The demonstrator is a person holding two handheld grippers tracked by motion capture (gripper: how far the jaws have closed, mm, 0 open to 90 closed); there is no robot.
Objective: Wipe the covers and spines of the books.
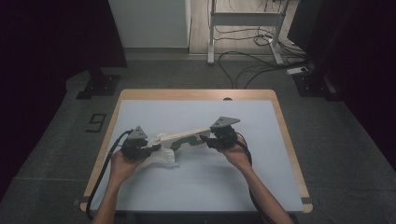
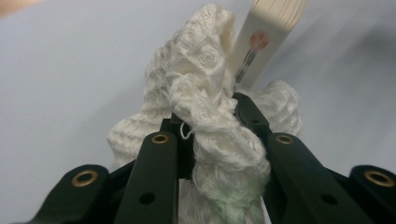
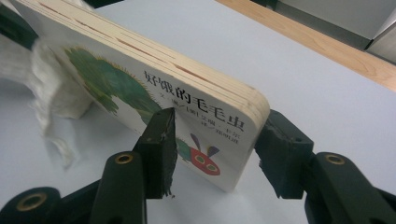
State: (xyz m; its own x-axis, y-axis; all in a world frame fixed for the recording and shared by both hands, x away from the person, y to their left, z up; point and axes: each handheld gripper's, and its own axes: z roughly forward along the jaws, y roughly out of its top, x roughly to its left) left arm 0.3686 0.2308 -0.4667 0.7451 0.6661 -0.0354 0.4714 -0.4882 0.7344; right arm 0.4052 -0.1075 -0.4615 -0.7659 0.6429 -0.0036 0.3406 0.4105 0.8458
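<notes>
Right now you have the thick cream-edged board book with the green caterpillar on its cover (image 3: 154, 100) lifted off the pale grey table top (image 1: 196, 186), and you are working the crumpled white knitted cloth (image 2: 205, 121) against its far end. Judging by how things lie, the wiping is under way: the cloth touches the book's corner, but how much of the cover has been rubbed I cannot tell, and the book has yet to be set down.

Your right gripper (image 3: 215, 154) is clamped across the book's thickness at the end nearest you, one black jaw on the printed cover, the other on the back. Your right hand (image 1: 237, 154) holds it low and roughly level, so the book runs slantwise between your hands over the middle of the table.

Your left gripper (image 2: 205, 140) is squeezed tight on a bunched fold of the cloth, with loose folds spilling around the jaws. Your left hand (image 1: 122, 161) sits just above the table, pointing that gripper towards the book's end.
</notes>
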